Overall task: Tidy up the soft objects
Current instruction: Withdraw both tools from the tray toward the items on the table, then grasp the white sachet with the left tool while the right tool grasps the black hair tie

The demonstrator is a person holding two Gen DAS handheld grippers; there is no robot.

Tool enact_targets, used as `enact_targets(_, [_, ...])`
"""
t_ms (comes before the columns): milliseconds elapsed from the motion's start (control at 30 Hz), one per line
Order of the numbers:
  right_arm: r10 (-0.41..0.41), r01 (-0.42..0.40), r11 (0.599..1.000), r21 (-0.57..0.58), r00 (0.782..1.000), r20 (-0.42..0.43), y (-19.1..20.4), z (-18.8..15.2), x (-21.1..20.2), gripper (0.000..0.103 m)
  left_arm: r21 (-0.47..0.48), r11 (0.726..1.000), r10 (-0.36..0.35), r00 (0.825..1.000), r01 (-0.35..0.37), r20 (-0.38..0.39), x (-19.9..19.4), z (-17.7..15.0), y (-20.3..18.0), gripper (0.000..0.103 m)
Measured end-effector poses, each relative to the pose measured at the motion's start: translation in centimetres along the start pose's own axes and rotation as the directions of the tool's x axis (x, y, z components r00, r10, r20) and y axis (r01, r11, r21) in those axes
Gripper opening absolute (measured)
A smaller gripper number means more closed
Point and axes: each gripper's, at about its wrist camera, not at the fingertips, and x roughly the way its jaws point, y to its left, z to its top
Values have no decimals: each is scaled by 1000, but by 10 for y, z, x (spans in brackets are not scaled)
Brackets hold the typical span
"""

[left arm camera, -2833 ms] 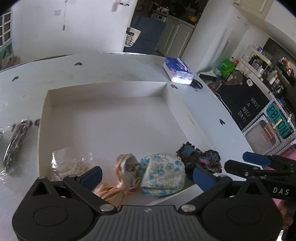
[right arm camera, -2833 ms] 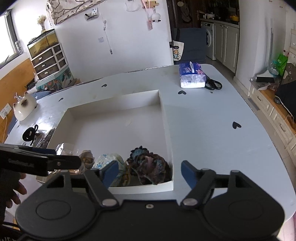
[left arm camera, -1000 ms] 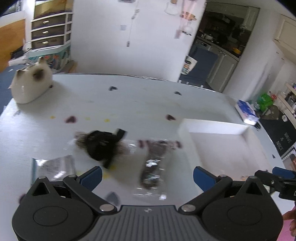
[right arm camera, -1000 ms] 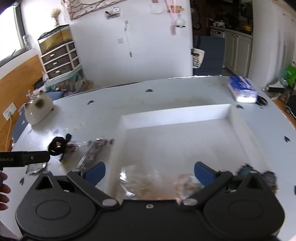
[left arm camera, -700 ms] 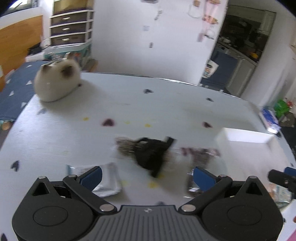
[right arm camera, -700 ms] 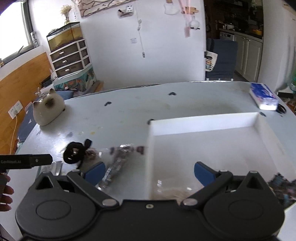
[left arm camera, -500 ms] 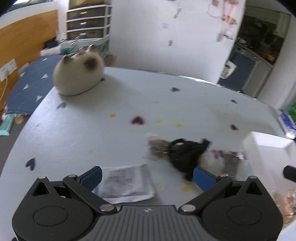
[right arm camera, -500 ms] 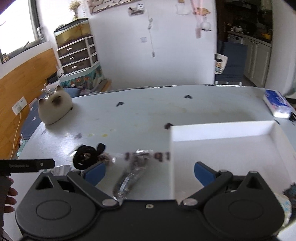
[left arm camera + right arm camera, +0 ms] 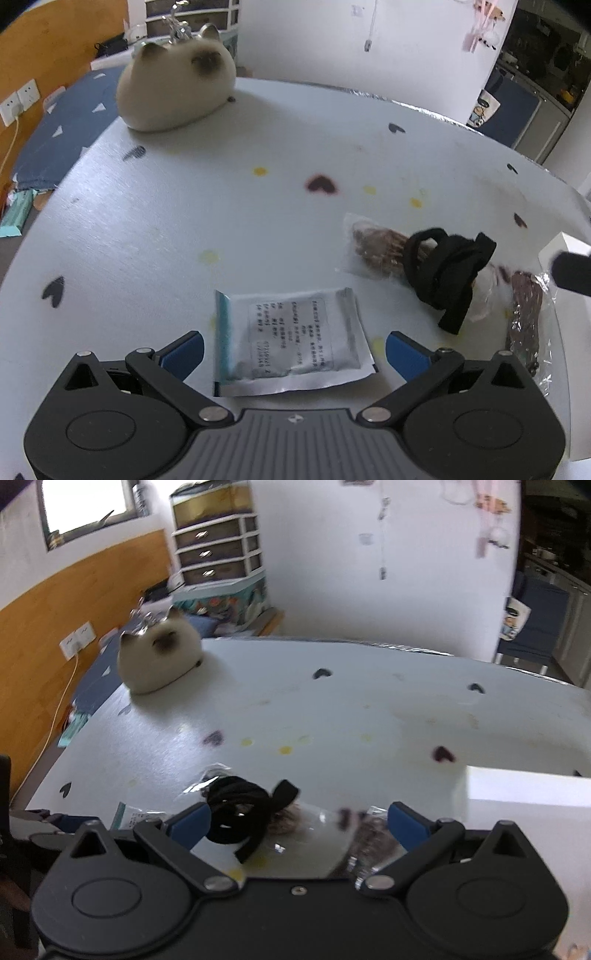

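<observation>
My left gripper (image 9: 294, 349) is open and empty, its blue pads on either side of a flat white packet (image 9: 291, 341) with printed text on the table. To its right lie a black strap bundle (image 9: 445, 273), a clear bag of brown stuff (image 9: 376, 249) and a clear bag with a dark item (image 9: 526, 314). My right gripper (image 9: 299, 825) is open and empty, just above the black strap bundle (image 9: 240, 812) and the clear bags (image 9: 369, 838). The white box's corner (image 9: 517, 786) shows at right.
A cream cat-shaped plush (image 9: 177, 85) sits at the table's far left, also in the right wrist view (image 9: 159, 657). The white table (image 9: 221, 206) has heart and dot marks. Its rounded left edge drops to a blue rug (image 9: 48, 136). The right gripper's tip (image 9: 570, 271) shows at right.
Both grippers have swung left, away from the white box with soft items, to the loose things on the table. The left gripper now straddles the white packet. Both stay open.
</observation>
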Motion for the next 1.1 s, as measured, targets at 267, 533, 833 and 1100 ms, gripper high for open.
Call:
enact_targets(267, [51,-54,997,-47,997,-55,16,10,29,103,-31,998,49,999,-49,-16,16,1,-6,103])
enact_targets(533, [78,-86,993,-79,992,-103,25,14,53,103,68,992,102,995,-103,16,28,-1,-16,103])
enact_targets(833, [82,-105,985,-140,984,-160,38,12,77,92,99,993,59,998,-61,25,25,-3,-17,95])
enact_targets(1100, [79,-106,985,-139,979,-187,39,5,84,64,96,994,52,998,-55,35,20,-4,-14,79])
